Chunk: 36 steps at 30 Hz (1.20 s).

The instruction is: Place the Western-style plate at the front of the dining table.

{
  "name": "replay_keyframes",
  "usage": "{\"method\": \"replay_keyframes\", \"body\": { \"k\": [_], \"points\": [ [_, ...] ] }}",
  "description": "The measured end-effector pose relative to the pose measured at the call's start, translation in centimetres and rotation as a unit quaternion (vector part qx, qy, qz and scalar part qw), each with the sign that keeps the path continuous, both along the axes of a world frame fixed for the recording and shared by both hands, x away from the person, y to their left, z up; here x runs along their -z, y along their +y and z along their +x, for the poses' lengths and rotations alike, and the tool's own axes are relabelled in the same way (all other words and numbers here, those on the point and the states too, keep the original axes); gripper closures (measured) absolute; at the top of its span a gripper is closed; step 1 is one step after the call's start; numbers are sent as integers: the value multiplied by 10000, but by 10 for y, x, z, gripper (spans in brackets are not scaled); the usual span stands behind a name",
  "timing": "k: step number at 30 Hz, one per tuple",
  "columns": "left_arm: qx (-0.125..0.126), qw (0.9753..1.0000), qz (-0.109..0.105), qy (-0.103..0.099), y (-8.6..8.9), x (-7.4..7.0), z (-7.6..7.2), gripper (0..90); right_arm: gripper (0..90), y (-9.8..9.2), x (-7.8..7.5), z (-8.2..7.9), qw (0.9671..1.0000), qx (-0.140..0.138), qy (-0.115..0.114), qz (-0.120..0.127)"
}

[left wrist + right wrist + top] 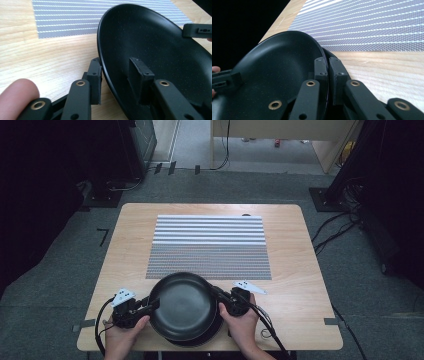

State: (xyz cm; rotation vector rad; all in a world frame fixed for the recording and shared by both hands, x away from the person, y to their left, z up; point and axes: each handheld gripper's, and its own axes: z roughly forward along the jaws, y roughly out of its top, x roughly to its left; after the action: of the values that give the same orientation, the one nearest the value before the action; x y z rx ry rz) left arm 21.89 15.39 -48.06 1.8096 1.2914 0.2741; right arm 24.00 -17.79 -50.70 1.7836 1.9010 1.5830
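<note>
A black shallow plate (185,305) is at the table's near edge, tilted up above a second dark plate (201,340) whose rim peeks out below it. My left gripper (154,306) is shut on its left rim, one jaw inside the bowl and one outside, as the left gripper view shows on the plate (155,45). My right gripper (216,292) is shut on the right rim. In the right gripper view its jaws pinch the plate (279,65) tightly, with the lower plate's rim (332,53) just behind. Each gripper view shows the other gripper (197,30) (224,80) across the plate.
A grey and white striped placemat (210,245) covers the middle of the wooden table (300,270), just beyond the plates. Cables trail from both grippers off the near edge. Dark stands and cables sit on the floor around the table.
</note>
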Motion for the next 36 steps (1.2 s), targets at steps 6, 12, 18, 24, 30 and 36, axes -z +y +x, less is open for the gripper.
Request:
{"method": "replay_keyframes", "body": {
  "k": [6, 12, 18, 24, 30, 36],
  "points": [
    [22, 10000, 27, 17, 1, 1, 1, 648, 854, -1, 1, 1, 9999, -135, -87, -4],
    [58, 10000, 62, -1, 1, 1, 2, 656, 838, -1, 3, -3, 9997, -163, -175, -16],
    [38, 10000, 60, 18, 1, 0, 2, 666, 813, 0, 7, -5, 9996, -262, -62, 101],
    [-123, 9992, -336, 203, 6, 2, 3, 709, 837, -4, 9, 0, 9976, -206, 353, 554],
    [-256, 9975, -574, 325, 9, 3, 3, 744, 856, -10, 11, 7, 9906, -213, 836, 1063],
    [-320, 9965, -677, 381, 9, -1, 6, 765, 853, -11, 9, 9, 9884, -222, 1035, 1092]
  ]
}}
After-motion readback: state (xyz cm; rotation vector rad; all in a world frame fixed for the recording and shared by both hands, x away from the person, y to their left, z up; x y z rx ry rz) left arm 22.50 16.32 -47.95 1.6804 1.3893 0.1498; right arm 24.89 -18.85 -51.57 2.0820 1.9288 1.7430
